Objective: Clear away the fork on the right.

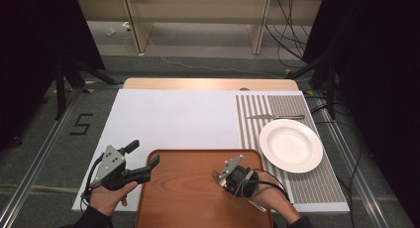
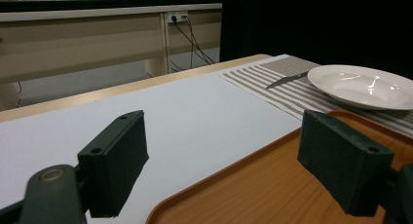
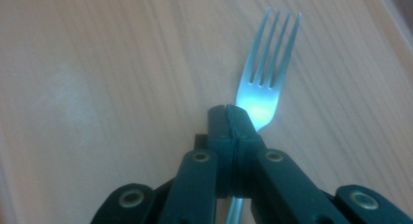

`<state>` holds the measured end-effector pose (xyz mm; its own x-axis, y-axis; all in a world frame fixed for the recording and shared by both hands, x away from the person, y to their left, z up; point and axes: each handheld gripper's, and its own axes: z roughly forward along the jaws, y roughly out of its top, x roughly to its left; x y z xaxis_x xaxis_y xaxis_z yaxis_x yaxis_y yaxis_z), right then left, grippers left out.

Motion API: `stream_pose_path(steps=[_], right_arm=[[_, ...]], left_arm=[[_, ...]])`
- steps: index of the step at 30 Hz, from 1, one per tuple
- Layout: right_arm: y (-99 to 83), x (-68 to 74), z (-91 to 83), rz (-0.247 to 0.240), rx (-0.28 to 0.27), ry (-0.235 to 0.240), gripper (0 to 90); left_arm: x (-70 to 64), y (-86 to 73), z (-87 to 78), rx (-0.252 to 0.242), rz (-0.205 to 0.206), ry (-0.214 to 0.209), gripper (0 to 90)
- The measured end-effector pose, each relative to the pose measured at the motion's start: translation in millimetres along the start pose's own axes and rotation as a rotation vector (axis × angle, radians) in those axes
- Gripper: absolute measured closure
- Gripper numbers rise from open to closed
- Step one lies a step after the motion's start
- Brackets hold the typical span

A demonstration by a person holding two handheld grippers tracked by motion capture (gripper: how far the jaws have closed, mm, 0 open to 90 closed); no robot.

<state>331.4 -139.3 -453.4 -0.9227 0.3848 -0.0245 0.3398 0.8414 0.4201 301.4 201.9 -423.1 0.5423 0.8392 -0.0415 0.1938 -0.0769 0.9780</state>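
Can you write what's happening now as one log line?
right tool: shut on fork over tray | left tool: open | plate, knife: on mat

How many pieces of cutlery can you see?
2. A fork is clamped in the right gripper above the wooden tray. A knife lies on the striped mat just beyond the white plate.

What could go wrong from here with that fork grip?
1. The right gripper pinches the fork only at its neck, with the jaws shut on a thin strip of metal. It may pivot or slip when moved.
2. The plate and knife lie close on the striped mat; a swinging fork could knock them.
3. The left gripper hangs open at the tray edge and could nudge it.
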Motion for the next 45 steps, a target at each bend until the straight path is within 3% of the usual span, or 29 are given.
stream_pose_path(steps=[17, 45], right_arm=[[-2.7, -5.5, 3.0, -0.034, 0.062, -0.09, 90.0], [-22.6, -30.0, -7.7, 0.05, 0.104, -0.155, 90.0]], left_arm=[[0.4, -0.1, 0.3, 0.002, 0.0, 0.005, 17.9], [0.4, -0.2, 0.3, 0.004, -0.003, 0.003, 17.9]])
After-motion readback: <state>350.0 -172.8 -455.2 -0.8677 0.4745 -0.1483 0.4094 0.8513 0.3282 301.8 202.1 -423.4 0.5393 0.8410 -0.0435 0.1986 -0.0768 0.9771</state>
